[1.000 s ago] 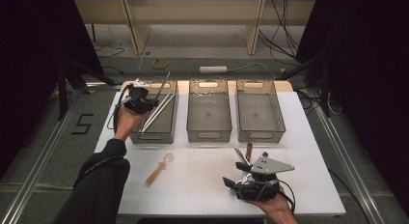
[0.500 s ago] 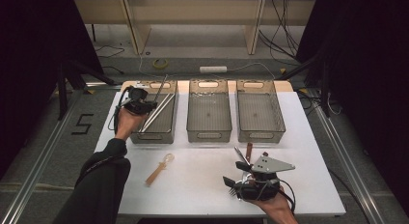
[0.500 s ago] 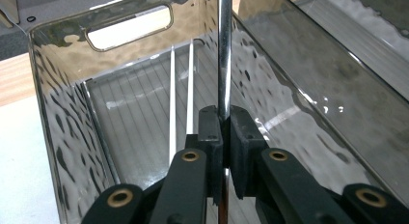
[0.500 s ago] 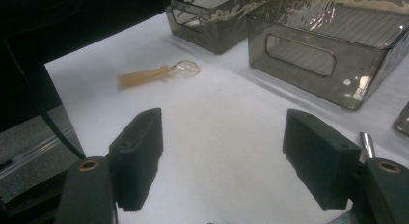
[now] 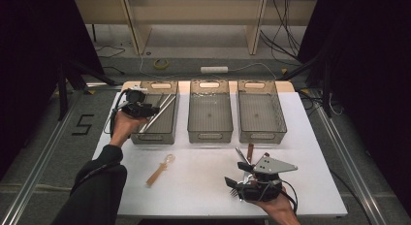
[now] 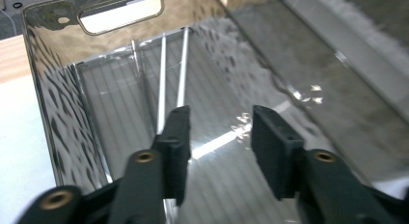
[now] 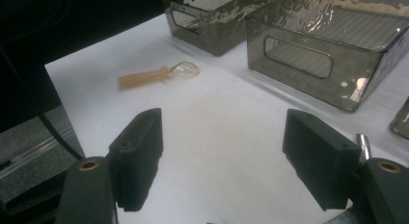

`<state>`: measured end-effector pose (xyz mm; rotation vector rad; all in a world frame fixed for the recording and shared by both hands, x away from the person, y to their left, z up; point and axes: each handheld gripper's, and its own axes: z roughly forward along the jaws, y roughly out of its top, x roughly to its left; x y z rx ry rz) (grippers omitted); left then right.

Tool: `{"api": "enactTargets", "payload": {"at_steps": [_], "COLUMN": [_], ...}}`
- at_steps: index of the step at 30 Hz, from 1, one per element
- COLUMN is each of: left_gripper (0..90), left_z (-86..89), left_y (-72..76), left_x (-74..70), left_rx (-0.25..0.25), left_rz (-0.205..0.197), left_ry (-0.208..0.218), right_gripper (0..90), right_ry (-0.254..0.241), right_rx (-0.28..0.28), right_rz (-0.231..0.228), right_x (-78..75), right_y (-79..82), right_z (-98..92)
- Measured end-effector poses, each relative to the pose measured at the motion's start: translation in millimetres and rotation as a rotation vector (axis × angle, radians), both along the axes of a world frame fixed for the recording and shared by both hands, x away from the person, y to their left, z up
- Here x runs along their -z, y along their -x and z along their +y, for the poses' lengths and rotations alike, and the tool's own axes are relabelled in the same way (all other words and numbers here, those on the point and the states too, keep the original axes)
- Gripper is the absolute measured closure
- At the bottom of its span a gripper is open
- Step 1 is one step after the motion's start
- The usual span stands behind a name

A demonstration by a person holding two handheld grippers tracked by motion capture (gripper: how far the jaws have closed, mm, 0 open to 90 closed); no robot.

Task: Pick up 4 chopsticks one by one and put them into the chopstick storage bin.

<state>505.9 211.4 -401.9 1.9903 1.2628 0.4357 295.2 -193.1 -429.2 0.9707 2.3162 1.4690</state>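
My left gripper [image 5: 145,110] hovers over the left clear bin [image 5: 167,133], open with nothing between its fingers [image 6: 219,132]. Two thin metal rods [image 6: 182,64] lie in that bin and slant across it [image 5: 162,108]; one passes under the left jaw. Near the table's front right, my right gripper [image 5: 235,186] sits low over the white tabletop and is also open and empty [image 7: 222,151]. A spoon with a tan handle and a clear bowl [image 5: 160,169] lies on the table left of it [image 7: 156,75].
The middle bin [image 5: 210,133] and right bin [image 5: 259,135] stand in a row with the left one at the back. A metal utensil [image 5: 241,153] and a brown piece [image 5: 250,151] lie just behind the right gripper. The white table's front edge [image 5: 194,216] is close.
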Motion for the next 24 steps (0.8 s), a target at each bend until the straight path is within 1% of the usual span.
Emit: {"api": "enactTargets", "payload": {"at_steps": [1,4,5,6,7,8,9,10,12,13,17,19,24], "left_gripper": [50.4,44.0,42.1,40.6,40.7,40.1,38.4,38.1,36.9,35.9,34.7,33.8,31.6], "left_z": [0.1,-1.2,-0.6,0.3,1.0,0.8,0.3,0.3,0.0,0.3,0.3,-1.9,-11.3], "left_y": [6.0,25.6,32.3,39.2,44.2,47.2,51.6,56.0,61.5,64.0,74.7,79.7,91.5], "left_x": [-1.8,-4.2,-4.1,-2.7,-1.3,-0.2,0.6,1.0,3.3,4.4,6.2,6.8,9.4], "left_rx": [0.005,0.027,0.034,0.032,0.036,0.044,0.045,0.047,0.061,0.060,0.063,0.074,0.110], "left_rz": [0.002,0.014,0.022,0.015,0.020,0.045,0.049,0.043,0.049,0.056,0.064,0.058,0.057], "left_ry": [0.008,-0.010,-0.003,0.019,0.027,0.015,0.009,0.007,-0.008,-0.015,-0.013,-0.013,-0.034], "right_gripper": [31.5,31.5,31.5,31.5,31.5,31.5,31.5,31.5,31.5,31.5,31.5,31.5,31.5], "right_ry": [-0.001,-0.005,-0.005,-0.005,-0.002,-0.001,-0.006,-0.006,-0.004,-0.001,0.000,-0.001,0.002], "right_rx": [0.001,0.006,0.009,0.012,0.013,0.016,0.018,0.023,0.031,0.034,0.050,0.068,0.098], "right_rz": [0.001,-0.005,-0.008,-0.004,-0.005,-0.007,-0.008,-0.008,-0.007,-0.009,-0.011,-0.005,0.000], "right_x": [-0.3,-0.7,-0.7,-0.9,-1.0,-1.2,-1.4,-1.5,-1.1,-1.0,-1.3,-1.0,-0.7], "right_y": [0.2,0.1,-0.1,0.1,0.1,0.1,0.0,-0.3,-0.7,-1.1,-2.1,-3.2,-6.0], "right_z": [-0.4,-1.0,-1.2,-1.5,-1.9,-2.2,-2.5,-3.1,-4.2,-4.9,-8.7,-11.3,-16.7]}}
